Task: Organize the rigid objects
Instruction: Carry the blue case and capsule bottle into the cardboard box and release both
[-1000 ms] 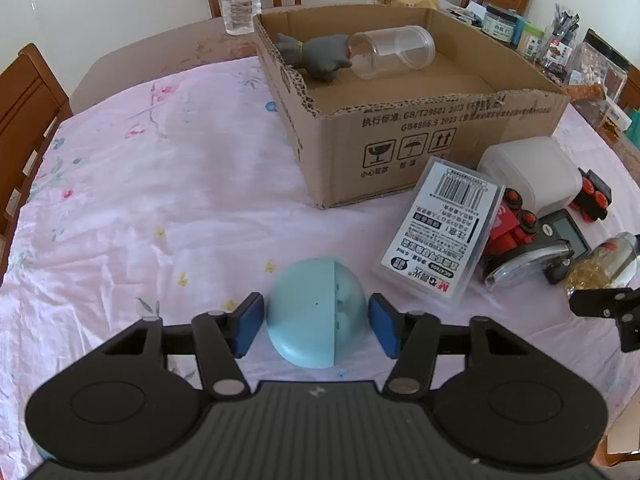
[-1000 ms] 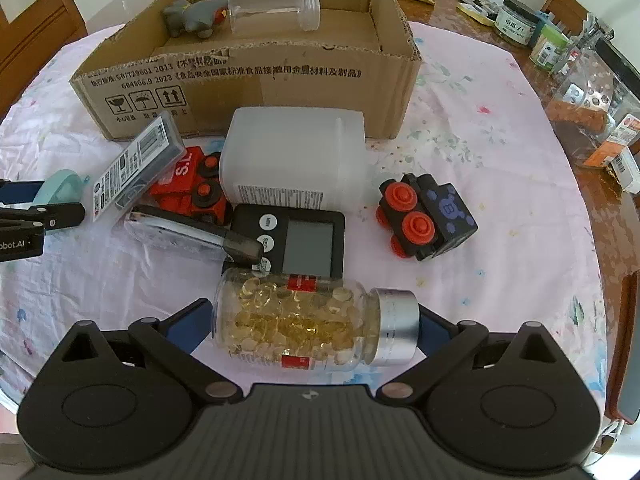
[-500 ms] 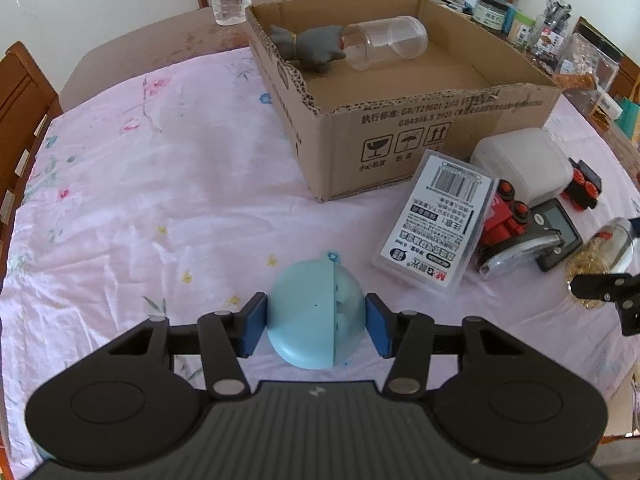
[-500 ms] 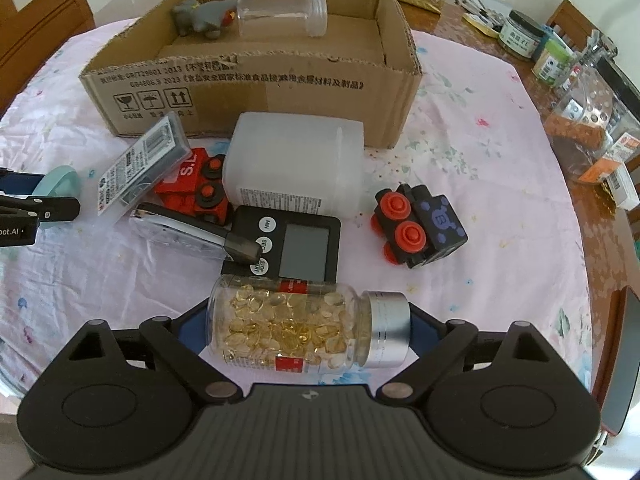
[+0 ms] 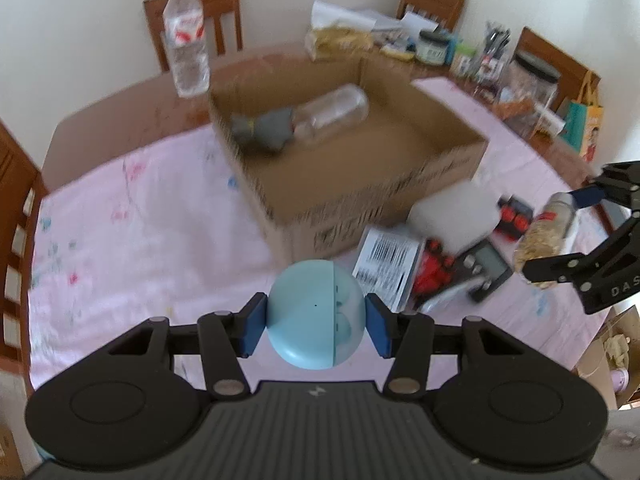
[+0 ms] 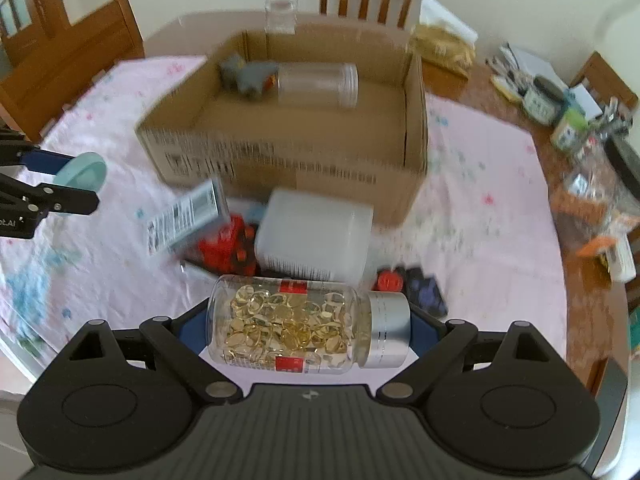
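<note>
above the table, blue dome (image 5: 316, 316) and capsule bottle (image 6: 296, 326) in closed grippers

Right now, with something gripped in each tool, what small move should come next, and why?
Probably carry both forward over the cardboard box: the left tool grips the blue ball, the right tool the capsule bottle, both clear of the tablecloth.

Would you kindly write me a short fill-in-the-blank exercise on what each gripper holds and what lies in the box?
1. The left gripper is shut on a light ____ ball.
2. The right gripper grips a capsule bottle lying ____.
3. A grey toy lies inside the ____ box.

Missing: blue; sideways; cardboard
</note>
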The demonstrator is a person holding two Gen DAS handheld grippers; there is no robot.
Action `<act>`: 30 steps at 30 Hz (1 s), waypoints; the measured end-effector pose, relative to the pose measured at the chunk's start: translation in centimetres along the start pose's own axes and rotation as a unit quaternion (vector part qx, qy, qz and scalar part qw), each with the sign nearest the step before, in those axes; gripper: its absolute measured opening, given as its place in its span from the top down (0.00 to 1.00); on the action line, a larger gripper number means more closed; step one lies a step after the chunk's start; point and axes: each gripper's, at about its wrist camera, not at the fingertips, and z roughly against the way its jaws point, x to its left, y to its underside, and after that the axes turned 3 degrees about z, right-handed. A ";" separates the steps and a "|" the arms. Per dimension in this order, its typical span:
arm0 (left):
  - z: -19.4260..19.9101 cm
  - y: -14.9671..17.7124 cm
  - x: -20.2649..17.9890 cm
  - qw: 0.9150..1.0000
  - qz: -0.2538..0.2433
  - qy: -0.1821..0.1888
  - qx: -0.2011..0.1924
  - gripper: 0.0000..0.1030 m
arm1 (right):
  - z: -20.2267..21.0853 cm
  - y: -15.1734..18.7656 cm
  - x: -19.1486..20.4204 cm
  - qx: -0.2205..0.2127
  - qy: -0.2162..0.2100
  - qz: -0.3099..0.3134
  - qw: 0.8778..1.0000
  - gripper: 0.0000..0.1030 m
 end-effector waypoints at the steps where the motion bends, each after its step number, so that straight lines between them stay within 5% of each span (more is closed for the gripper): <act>1: 0.2 -0.5 -0.2 1.000 -0.003 0.000 -0.007 0.50 | 0.3 -0.5 -0.2 -0.006 -0.003 0.002 1.000 0.06; 11: -1.5 -6.3 -1.3 0.998 -0.025 -0.004 -0.060 0.50 | 2.3 -5.3 -2.3 -0.076 -0.006 0.026 0.997 0.06; 27: -9.6 -6.5 -0.7 0.997 0.056 -0.045 -0.020 0.49 | -0.4 -9.2 -4.4 -0.083 -0.027 0.049 0.995 0.06; 29: -9.5 -6.6 -0.8 0.996 0.059 -0.053 -0.028 0.46 | -0.7 -9.5 -4.6 -0.082 -0.032 0.050 0.995 0.06; 30: -9.3 -6.8 -0.9 0.996 0.061 -0.056 -0.031 0.35 | -0.8 -9.6 -4.6 -0.082 -0.032 0.051 0.995 0.06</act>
